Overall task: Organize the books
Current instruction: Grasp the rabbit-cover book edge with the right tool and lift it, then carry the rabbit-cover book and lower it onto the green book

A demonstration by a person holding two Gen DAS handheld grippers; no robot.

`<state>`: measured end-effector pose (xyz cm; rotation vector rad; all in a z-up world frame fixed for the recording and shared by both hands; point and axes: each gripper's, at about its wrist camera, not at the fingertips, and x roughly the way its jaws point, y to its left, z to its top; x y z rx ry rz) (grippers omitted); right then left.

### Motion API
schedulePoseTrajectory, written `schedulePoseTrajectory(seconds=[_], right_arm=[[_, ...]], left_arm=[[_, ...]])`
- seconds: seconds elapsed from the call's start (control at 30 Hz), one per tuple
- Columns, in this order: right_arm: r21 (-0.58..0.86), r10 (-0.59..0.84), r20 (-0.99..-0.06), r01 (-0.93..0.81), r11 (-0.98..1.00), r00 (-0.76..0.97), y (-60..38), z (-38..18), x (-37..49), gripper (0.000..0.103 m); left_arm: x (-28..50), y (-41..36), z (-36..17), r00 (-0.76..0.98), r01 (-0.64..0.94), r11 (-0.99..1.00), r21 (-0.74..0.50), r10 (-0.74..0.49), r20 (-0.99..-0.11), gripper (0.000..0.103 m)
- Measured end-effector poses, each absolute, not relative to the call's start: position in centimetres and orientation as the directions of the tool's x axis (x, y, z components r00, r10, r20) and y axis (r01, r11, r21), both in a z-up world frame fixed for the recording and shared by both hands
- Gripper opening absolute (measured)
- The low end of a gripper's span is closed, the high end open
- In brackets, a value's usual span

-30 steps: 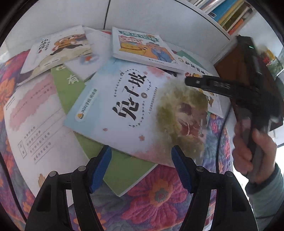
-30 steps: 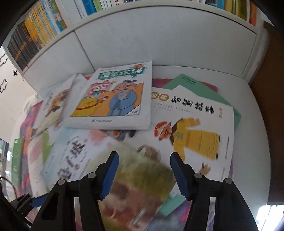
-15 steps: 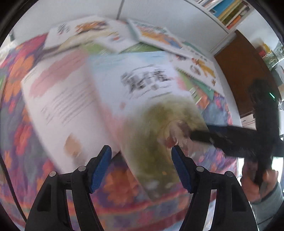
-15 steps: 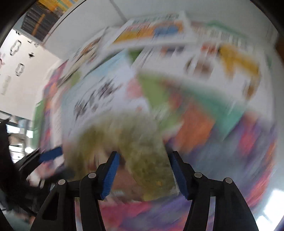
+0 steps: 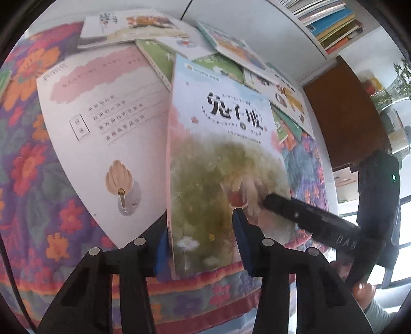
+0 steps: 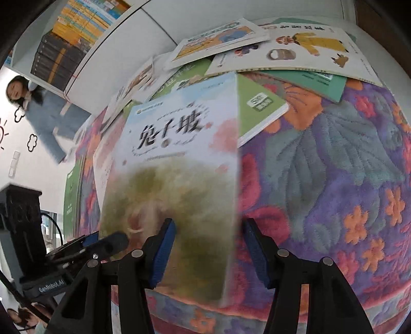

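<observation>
The pastel book point(image 5: 226, 154) with black title characters and an olive-green picture lies on top of the scattered books, its near end at the table's front. My left gripper point(image 5: 200, 231) straddles its near left corner. One blue pad sits beside the spine, the other over the cover. The jaws are closing and the pads show a gap. My right gripper point(image 6: 208, 231) straddles the same book point(image 6: 179, 167) at its near right edge, jaws also closing and not pressing. One right finger point(image 5: 308, 221) lies across the cover in the left wrist view.
A white book with a fan drawing point(image 5: 102, 128) lies left, and green books point(image 6: 259, 108) and cartoon books point(image 6: 303, 43) lie behind. All rest on a floral cloth point(image 6: 334, 179). Bookshelves point(image 5: 328, 23) and a brown cabinet point(image 5: 346, 115) stand beyond. A person point(image 6: 46, 110) stands far left.
The pastel book has swung round and come nearer the front edge. Both grippers have closed in on its near end, and the left jaws have narrowed.
</observation>
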<state>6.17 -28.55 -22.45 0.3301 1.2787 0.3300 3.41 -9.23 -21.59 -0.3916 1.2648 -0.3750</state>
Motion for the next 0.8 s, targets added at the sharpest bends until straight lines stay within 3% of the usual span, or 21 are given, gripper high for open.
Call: schedulePoseTrajectory(seconds=[0.07,0.13,0.27,0.3,0.4,0.63,0.8], right_arm=[[0.439,0.435,-0.865,-0.045,0.898,0.248,-29.0,-22.1,5.4,0.054],[0.522,0.512,-0.827,-0.019,0.853,0.234,-30.1,-21.9,4.9,0.051],[0.665,0.655,-0.724,-0.034,0.746,0.217,-32.2,-20.5,2.1,0.049],[0.677,0.666,-0.715,-0.028,0.735,0.213,-32.2,-20.7,1.8,0.049],[0.656,0.641,-0.743,0.02,0.754,0.194,-31.6,-22.5,1.8,0.048],[0.65,0.631,-0.755,0.076,0.757,0.178,-32.7,-24.8,1.8,0.048],[0.719,0.696,-0.695,0.137,0.682,0.18,-35.3,-25.6,1.4,0.048]], left_arm=[[2.7,-8.8,-20.5,0.26,0.078,0.844,-0.531,-0.532,-0.806,0.041],[1.4,-7.9,-18.7,0.238,0.09,0.742,-0.665,-0.664,-0.709,0.039],[0.4,-7.3,-16.8,0.244,0.111,0.65,-0.752,-0.751,-0.614,0.039],[0.7,-7.5,-17.1,0.241,0.099,0.656,-0.748,-0.745,-0.622,0.037],[1.8,-8.5,-19.0,0.229,0.075,0.732,-0.677,-0.673,-0.703,0.012],[1.9,-7.8,-20.9,0.223,0.013,0.719,-0.695,-0.68,-0.699,0.009],[2.0,-7.4,-20.3,0.199,0.007,0.669,-0.743,-0.729,-0.655,0.009]])
